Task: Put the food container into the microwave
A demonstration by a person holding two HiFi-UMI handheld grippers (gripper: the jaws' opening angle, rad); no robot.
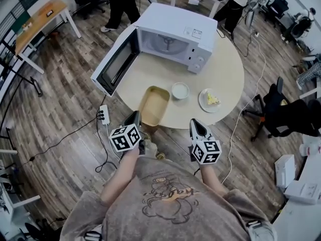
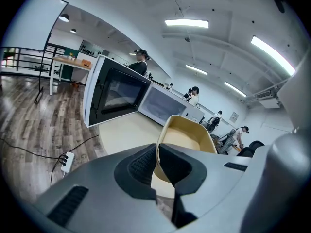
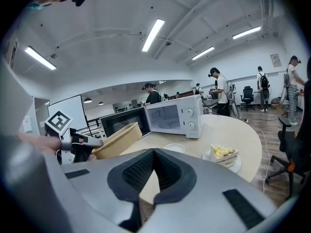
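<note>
Tan food container (image 1: 154,106) — in left gripper (image 2: 157,152)

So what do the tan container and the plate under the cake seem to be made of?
The food container is tan and matte, thin-walled with a rolled rim. It is likely pressed paper or plant fibre, though plastic is possible. The plate is white and smooth, probably ceramic or melamine, but it is too small to tell which.
</note>
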